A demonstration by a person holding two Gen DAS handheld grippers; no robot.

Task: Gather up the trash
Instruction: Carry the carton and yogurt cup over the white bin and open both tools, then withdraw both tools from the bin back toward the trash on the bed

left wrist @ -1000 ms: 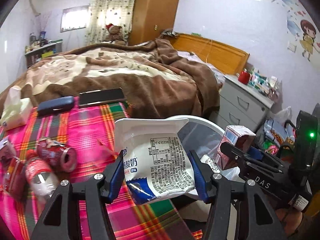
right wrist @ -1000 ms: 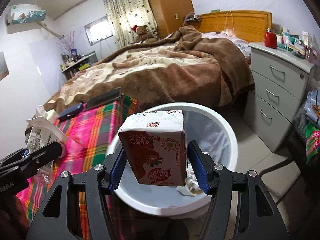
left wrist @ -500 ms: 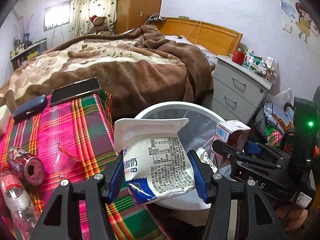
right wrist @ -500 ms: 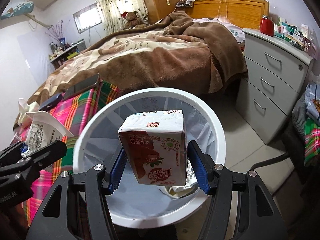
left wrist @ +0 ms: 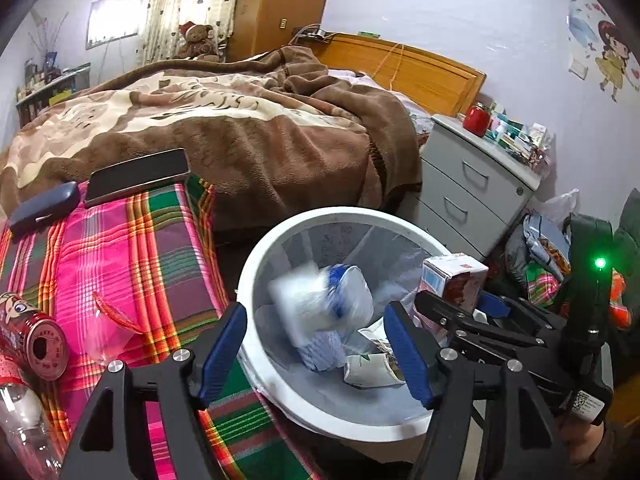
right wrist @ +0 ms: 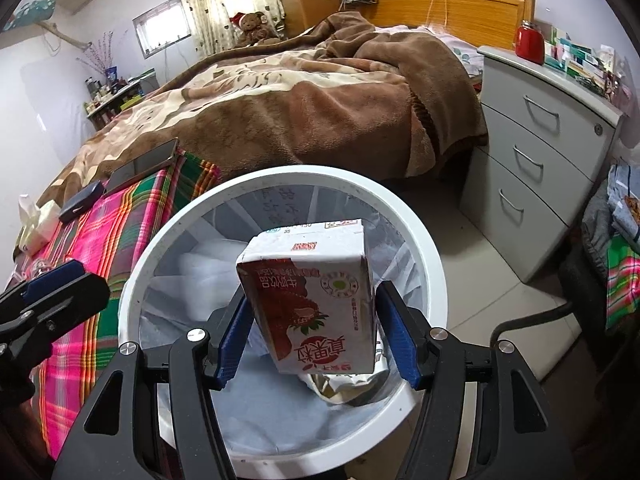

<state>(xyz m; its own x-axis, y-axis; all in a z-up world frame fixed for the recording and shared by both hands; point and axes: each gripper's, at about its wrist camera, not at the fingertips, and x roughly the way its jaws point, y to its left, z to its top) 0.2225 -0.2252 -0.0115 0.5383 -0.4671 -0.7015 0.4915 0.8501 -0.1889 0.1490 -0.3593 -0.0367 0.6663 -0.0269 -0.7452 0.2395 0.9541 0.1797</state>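
Your left gripper [left wrist: 316, 354] has just been opening its jaws, and nothing sits between them now: the blue pads stand apart over the white trash bin [left wrist: 256, 272]. The white yogurt pouch [left wrist: 320, 300] shows as a blur inside the bin's mouth, clear of both pads, above the crumpled paper and wrappers [left wrist: 372, 368] already lying at the bottom.

Your right gripper [right wrist: 312, 344] is a different story. It's clamped on the red and white drink carton [right wrist: 316, 300], both blue pads pressed flat against its sides, and the carton hangs right over the open bin [right wrist: 160, 248], tilted a bit with its printed face toward the camera. From the left wrist view you can see the same carton [left wrist: 456, 280] poking up at the bin's right edge with the black fingers under it.

So the bin is sitting on the floor just beside the plaid cloth [left wrist: 120, 248], with the bed and its brown blanket [left wrist: 240, 132] behind it and the grey drawer unit [left wrist: 472, 192] off to the right. More trash on the cloth at the left: a red can [left wrist: 38, 340] lying on its side, a clear plastic bottle [left wrist: 24, 424] below it, and a bit of clear wrapper [left wrist: 108, 328] near the can. A dark phone [left wrist: 136, 176] and a dark case [left wrist: 44, 208] lie at the far end of the cloth, side by side.
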